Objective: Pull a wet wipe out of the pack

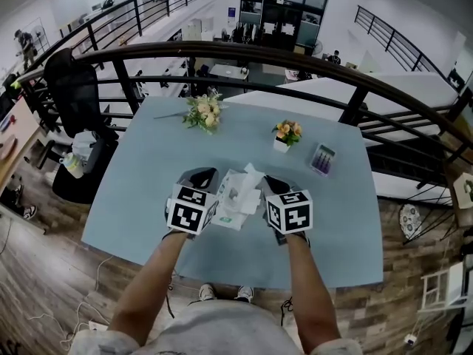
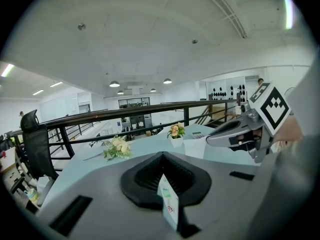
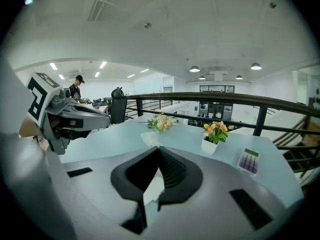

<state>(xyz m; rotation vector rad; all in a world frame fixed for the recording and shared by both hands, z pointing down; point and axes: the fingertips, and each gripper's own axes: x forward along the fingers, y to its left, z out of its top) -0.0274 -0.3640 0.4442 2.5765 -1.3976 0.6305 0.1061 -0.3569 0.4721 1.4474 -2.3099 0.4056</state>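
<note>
The wet wipe pack (image 1: 235, 200) lies on the light blue table (image 1: 148, 198), between my two grippers. My left gripper (image 1: 204, 174) is shut on the pack's left edge; that printed edge (image 2: 169, 205) stands pinched between its jaws in the left gripper view. My right gripper (image 1: 269, 180) is shut on a white wipe (image 1: 252, 175) that stands up out of the pack. The same sheet (image 3: 149, 191) runs between the jaws in the right gripper view, and its crumpled top (image 3: 150, 138) shows beyond them. Each gripper view shows the other gripper, the right one (image 2: 212, 140) and the left one (image 3: 106, 120).
A loose bouquet (image 1: 204, 113) lies at the table's far left. A small potted flower (image 1: 287, 134) and a calculator (image 1: 323, 159) stand at the far right. A dark railing (image 1: 310, 59) curves behind the table, and a black chair (image 1: 74, 87) is at the left.
</note>
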